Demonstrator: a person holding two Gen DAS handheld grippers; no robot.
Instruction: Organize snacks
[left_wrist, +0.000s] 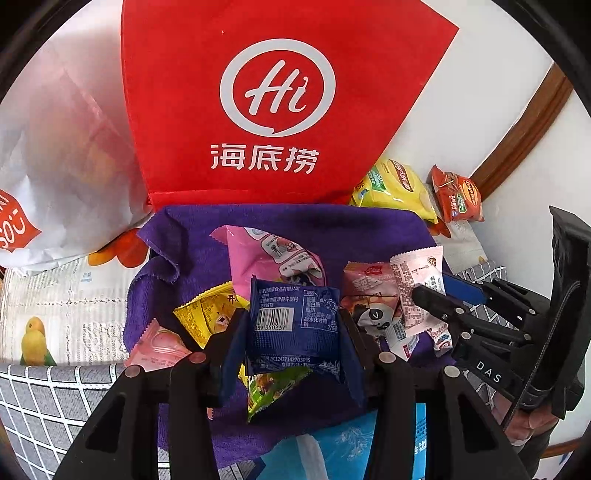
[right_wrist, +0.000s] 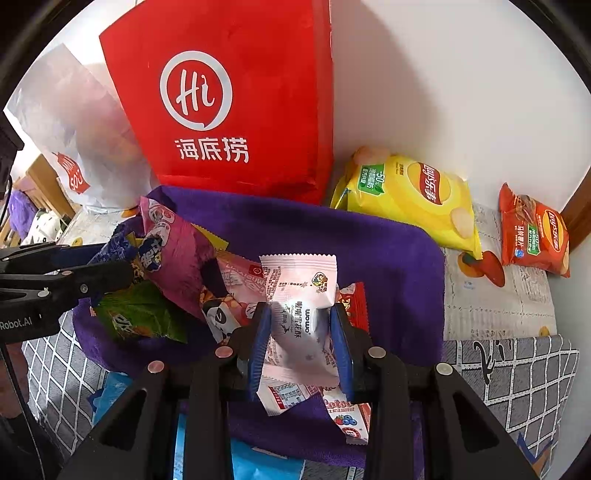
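Left fingers (left_wrist: 236, 343) pinch a blue packet (left_wrist: 295, 325) upright over the purple cloth (left_wrist: 192, 236); right fingers (right_wrist: 260, 343) pinch a pale pink packet (right_wrist: 301, 295), the red bag (right_wrist: 240, 92) standing just behind both.

A dark blue foil snack packet with a white barcode panel (left_wrist: 295, 325) stands upright between the left fingers (left_wrist: 232, 347), both pads touching its sides. Beyond it lies a puffed pink foil packet (left_wrist: 269, 258); to its left, a yellow crimped sachet (left_wrist: 203, 317); beneath it, a green wrapper (left_wrist: 273, 391). A pale pink crimped-edge packet with dark print (right_wrist: 299, 295) is pinched at its waist between the right fingers (right_wrist: 341, 347), tilted, above a panda-printed wrapper (right_wrist: 218, 314).
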